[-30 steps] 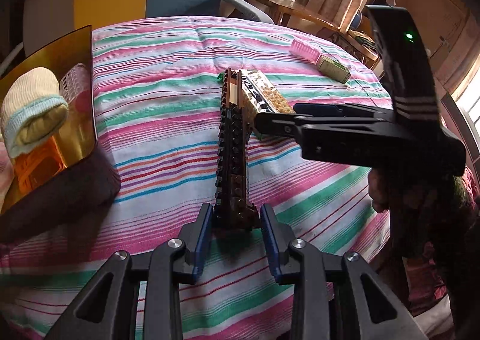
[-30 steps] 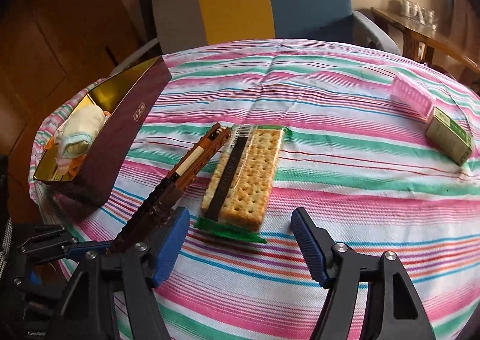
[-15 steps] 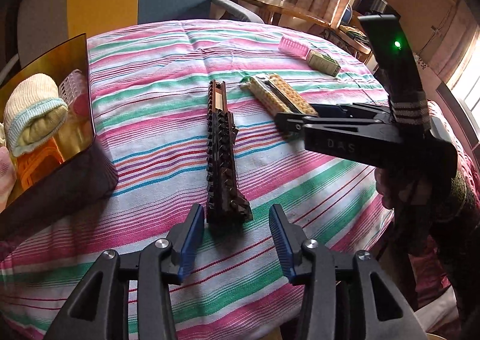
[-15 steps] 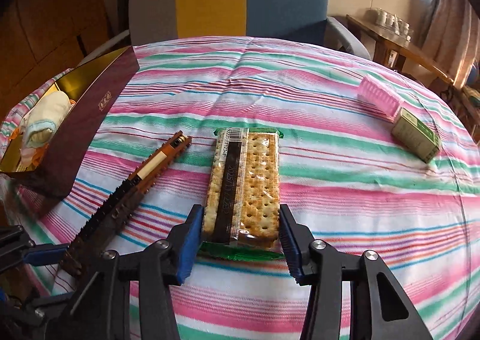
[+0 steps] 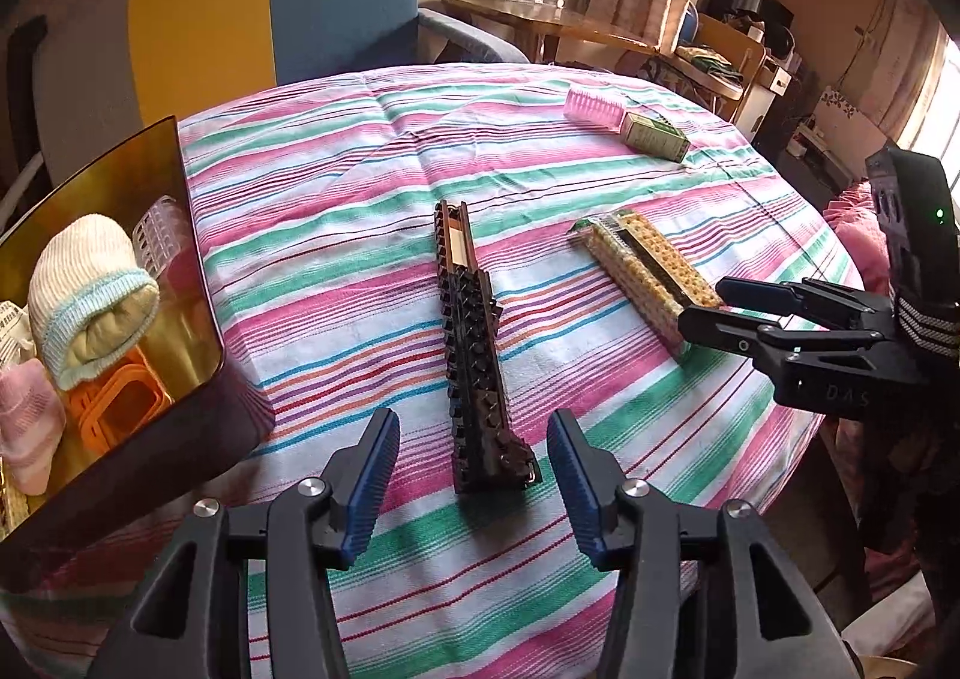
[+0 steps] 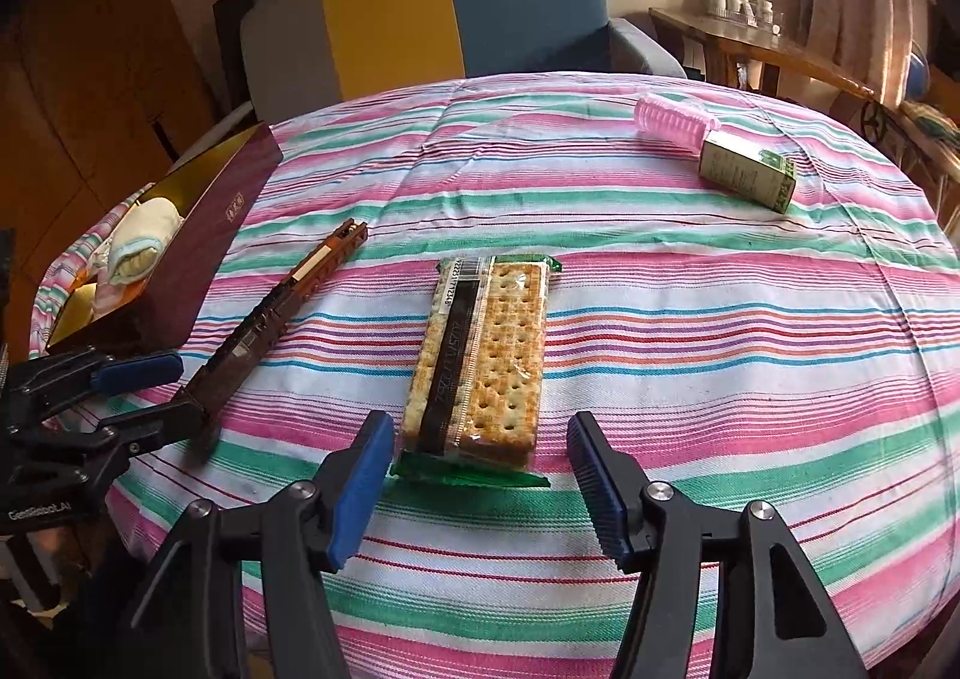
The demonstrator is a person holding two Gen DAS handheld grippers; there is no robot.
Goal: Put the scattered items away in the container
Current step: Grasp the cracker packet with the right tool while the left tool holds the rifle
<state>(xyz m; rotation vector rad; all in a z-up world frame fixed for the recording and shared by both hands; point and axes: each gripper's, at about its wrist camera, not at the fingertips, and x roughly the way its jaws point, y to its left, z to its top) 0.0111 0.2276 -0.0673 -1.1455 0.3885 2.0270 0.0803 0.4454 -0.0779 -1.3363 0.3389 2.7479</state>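
The left gripper (image 5: 471,490) is spread wide, its blue pads either side of the near end of a long brown block strip (image 5: 474,355) without touching it. The right gripper (image 6: 480,475) is likewise spread, its pads flanking the near end of a cracker packet (image 6: 480,355) and clear of it. Both things lie flat on the striped tabletop (image 5: 336,211), side by side but apart.

To the left stands one container, a dark red box (image 5: 120,415) with a gold lining, at the tabletop's edge. In it lie a rolled cream sock with a pale blue cuff (image 5: 90,301), a pink sock (image 5: 27,421), an orange plastic frame (image 5: 120,400) and a clear ribbed roller (image 5: 159,226); some printed paper shows at the far left.

Four things are loose on the cloth: one block strip, one cracker packet, and at the far side one pink ribbed roller (image 5: 594,106) touching one small green-and-cream carton (image 5: 654,136).

The left wrist view looks down into the box and shows its contents plainly; the right wrist view shows mainly the box's red outer wall (image 6: 204,253), with only the cream sock and a bit of pink over the rim. The right wrist view alone shows the packet's barcode and printed dark strip. Each view catches the other gripper at its edge. Beyond the tabletop stands a chair (image 6: 456,1) with a grey, yellow and blue back.
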